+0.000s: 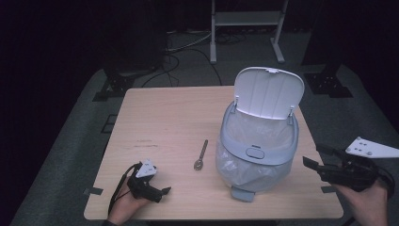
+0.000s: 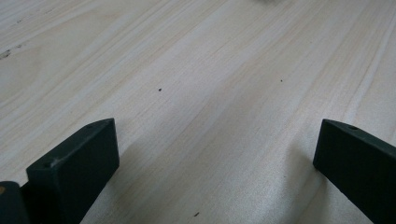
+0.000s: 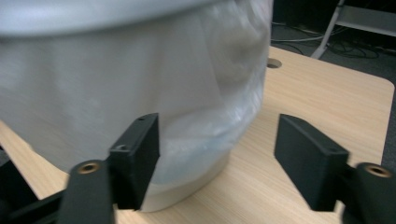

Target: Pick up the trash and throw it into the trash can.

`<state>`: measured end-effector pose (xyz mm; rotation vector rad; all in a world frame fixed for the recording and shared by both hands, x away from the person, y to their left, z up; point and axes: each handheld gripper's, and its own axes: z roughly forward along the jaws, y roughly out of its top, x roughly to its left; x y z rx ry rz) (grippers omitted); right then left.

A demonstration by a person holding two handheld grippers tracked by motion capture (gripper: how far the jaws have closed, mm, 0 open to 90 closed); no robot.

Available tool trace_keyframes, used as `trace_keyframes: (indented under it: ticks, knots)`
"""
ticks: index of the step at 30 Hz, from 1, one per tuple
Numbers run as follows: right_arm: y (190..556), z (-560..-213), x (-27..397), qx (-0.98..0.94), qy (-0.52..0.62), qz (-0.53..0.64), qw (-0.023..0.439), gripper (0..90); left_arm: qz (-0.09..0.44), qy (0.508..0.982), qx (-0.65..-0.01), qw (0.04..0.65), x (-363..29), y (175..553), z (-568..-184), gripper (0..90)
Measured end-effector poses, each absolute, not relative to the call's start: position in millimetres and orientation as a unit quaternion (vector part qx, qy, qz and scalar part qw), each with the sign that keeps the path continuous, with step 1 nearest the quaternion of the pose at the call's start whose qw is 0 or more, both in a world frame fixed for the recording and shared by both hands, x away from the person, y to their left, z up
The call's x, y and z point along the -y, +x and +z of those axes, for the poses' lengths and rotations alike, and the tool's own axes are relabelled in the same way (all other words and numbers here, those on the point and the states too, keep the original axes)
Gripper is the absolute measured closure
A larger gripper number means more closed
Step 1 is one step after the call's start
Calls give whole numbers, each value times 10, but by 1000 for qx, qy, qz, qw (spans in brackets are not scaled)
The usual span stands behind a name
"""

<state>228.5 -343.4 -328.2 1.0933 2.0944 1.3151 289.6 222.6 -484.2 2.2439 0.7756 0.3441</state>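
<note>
A grey pedal bin [image 1: 256, 141] lined with a clear plastic bag stands on the right half of the wooden table [image 1: 164, 117], its white lid [image 1: 268, 92] tipped up and back. A metal spoon [image 1: 201, 155] lies on the table just left of the bin. My left gripper [image 1: 165, 190] rests near the front left edge, and its jaws stand open over bare wood [image 2: 215, 154]. My right gripper [image 1: 316, 157] hovers at the table's right edge, pointing at the bin. Its jaws are open with nothing between them [image 3: 217, 154], close to the bin's wall [image 3: 116, 93].
The bin's foot pedal [image 1: 242, 193] sticks out toward the front edge. A round cable hole [image 3: 273, 63] sits in the table's far corner. Behind the table are a metal stand [image 1: 244, 28], floor cables [image 1: 183, 52] and dark stand bases [image 1: 117, 84].
</note>
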Motion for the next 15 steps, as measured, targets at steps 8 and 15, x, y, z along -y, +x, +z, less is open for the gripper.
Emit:
trace_keyframes:
  ticks: [8, 15]
  knots:
    - [2373, -3657, 3503, -755, 429, 448, 214, 136, 133, 872, -301, 362, -2226, 2897, -4840, 0]
    - [2452, -3939, 3535, -758, 443, 425, 222, 96, 133, 872, -301, 362, -2227, 2897, -4840, 0]
